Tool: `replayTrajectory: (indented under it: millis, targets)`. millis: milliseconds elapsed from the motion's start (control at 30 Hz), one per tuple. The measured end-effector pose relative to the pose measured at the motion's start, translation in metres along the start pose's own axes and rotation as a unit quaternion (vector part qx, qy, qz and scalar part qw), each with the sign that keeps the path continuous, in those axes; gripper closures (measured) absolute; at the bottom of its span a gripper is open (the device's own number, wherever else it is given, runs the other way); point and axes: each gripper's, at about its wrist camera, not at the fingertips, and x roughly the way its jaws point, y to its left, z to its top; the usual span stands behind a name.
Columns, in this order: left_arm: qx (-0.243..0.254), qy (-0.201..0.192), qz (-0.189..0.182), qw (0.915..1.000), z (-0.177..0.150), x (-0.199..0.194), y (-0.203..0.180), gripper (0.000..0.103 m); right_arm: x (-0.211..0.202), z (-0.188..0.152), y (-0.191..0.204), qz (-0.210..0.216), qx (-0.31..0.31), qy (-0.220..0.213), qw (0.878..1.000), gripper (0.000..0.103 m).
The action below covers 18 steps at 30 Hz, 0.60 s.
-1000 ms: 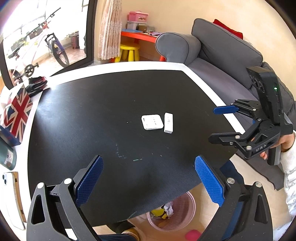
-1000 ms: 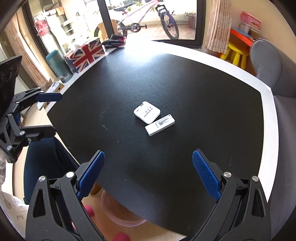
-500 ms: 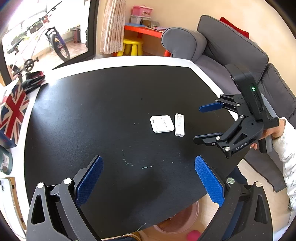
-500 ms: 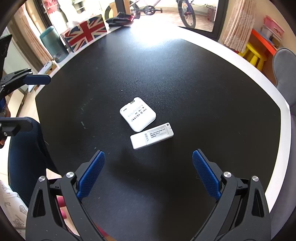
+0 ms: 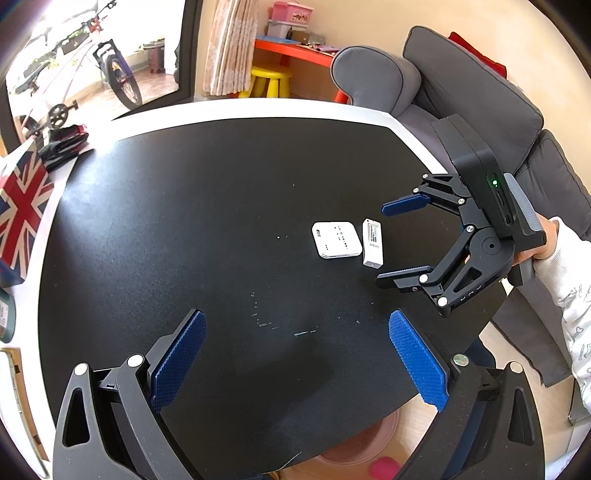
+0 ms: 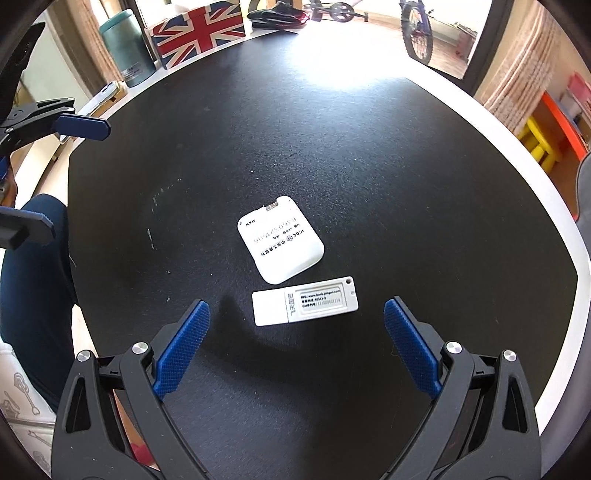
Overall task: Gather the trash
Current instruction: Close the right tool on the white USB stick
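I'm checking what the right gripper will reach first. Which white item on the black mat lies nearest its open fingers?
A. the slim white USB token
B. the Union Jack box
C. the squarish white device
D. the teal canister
A: the slim white USB token lies just ahead of the open right gripper, with the squarish white device beyond it.

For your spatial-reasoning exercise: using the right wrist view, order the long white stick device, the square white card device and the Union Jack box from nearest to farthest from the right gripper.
1. Long white stick device, lying just ahead of the open right gripper, between its fingers' line.
2. Square white card device, just beyond the stick.
3. Union Jack box, at the table's far edge, left.
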Motion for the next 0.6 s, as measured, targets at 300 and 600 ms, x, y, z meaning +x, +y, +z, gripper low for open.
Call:
replayTrajectory:
  millis: [300, 600]
  targets:
    - [-0.006, 0.004, -0.003, 1.0000, -0.0016, 0.0034, 0.0025, 0.008, 0.0053, -0.0023, -0.0024, -0.004, -0.014, 0.003, 1.000, 0.024]
    - [-0.005, 0.008, -0.004, 0.9999, -0.0018, 0.0058, 0.0010, 0.008, 0.0020, -0.0003, -0.0037, -0.007, -0.010, -0.007, 1.000, 0.045]
